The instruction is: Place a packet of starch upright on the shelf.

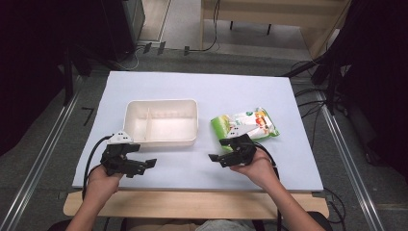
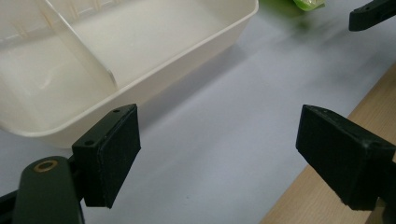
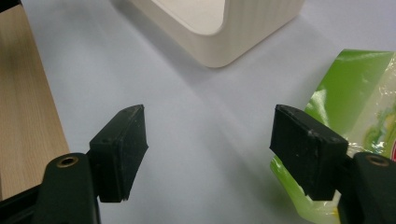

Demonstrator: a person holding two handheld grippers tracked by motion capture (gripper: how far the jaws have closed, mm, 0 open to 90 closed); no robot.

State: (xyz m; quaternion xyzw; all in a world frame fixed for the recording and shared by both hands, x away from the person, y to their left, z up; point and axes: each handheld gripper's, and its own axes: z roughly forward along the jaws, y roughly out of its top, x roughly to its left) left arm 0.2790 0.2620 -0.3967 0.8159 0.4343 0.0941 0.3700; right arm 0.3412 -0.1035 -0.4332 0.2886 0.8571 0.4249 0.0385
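A cream plastic tray [image 1: 161, 137] with a divider inside stands on the white table sheet, left of centre. Right of it lies a green snack bag [image 1: 246, 122] with a printed front. My left gripper [image 1: 143, 164] hovers open just in front of the tray's near left corner, its jaws wide with only the sheet between them [image 2: 215, 154]; the tray [image 2: 140, 79] lies ahead of them. My right gripper [image 1: 219, 150] stands open beside the bag's near left end, with the bag [image 3: 355, 102] just past its right jaw and the tray's corner [image 3: 233, 46] ahead.
The white sheet [image 1: 202, 86] covers most of a wooden table, whose bare front edge [image 1: 192, 204] runs below both hands. Metal rails, cables and dark equipment line the floor on both sides. Free sheet lies between the two grippers.
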